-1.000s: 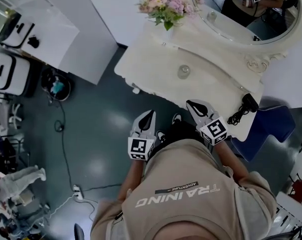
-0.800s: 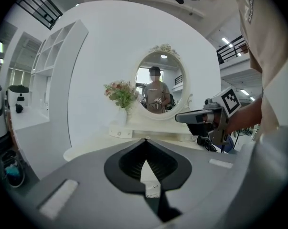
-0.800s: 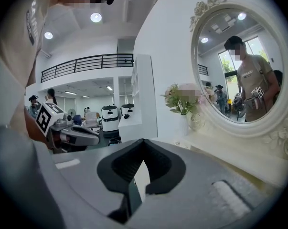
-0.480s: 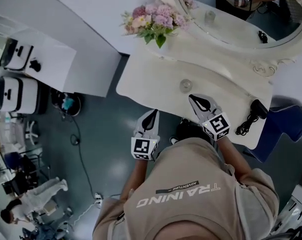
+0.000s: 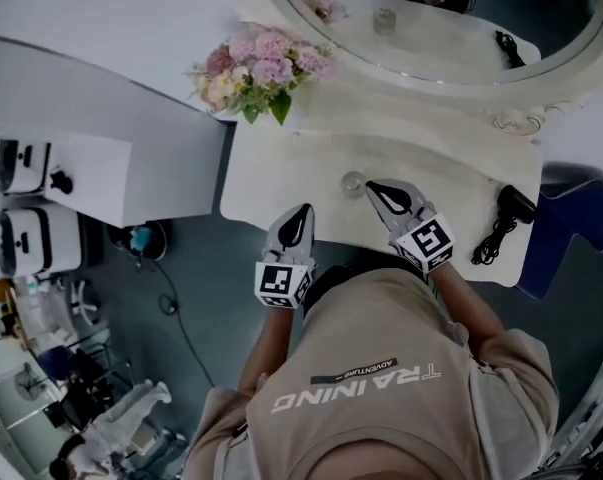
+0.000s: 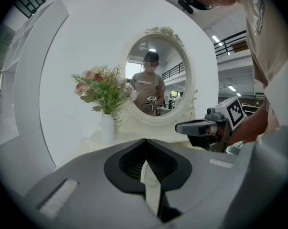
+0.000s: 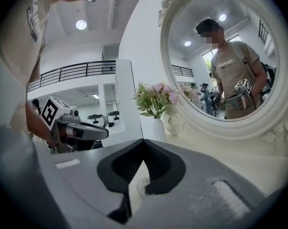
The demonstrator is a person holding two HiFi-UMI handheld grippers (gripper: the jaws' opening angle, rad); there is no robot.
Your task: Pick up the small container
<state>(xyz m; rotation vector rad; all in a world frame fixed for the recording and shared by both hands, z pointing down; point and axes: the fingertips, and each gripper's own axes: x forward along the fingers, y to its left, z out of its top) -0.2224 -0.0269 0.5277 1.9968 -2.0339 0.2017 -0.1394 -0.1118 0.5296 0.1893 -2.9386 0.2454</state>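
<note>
The small container (image 5: 353, 181) is a clear glass pot standing on the white vanity table (image 5: 281, 168). My right gripper (image 5: 371, 185) is over the table with its tips just right of the container, jaws together and holding nothing. In the right gripper view the container (image 7: 142, 187) shows low through the slit behind the tips of the right gripper (image 7: 143, 140). My left gripper (image 5: 303, 210) hovers at the table's front edge, left of the container, shut and empty. In its own view the left gripper (image 6: 144, 141) points at the mirror.
A vase of pink flowers (image 5: 256, 68) stands at the table's back left under an oval mirror (image 5: 431, 18). A black hair dryer with its cord (image 5: 506, 213) lies at the right end. White machines (image 5: 26, 238) and cables are on the floor to the left.
Both grippers have moved forward to the table. The right gripper's tips have come from well short of the container to right beside it. Both have stayed shut.
</note>
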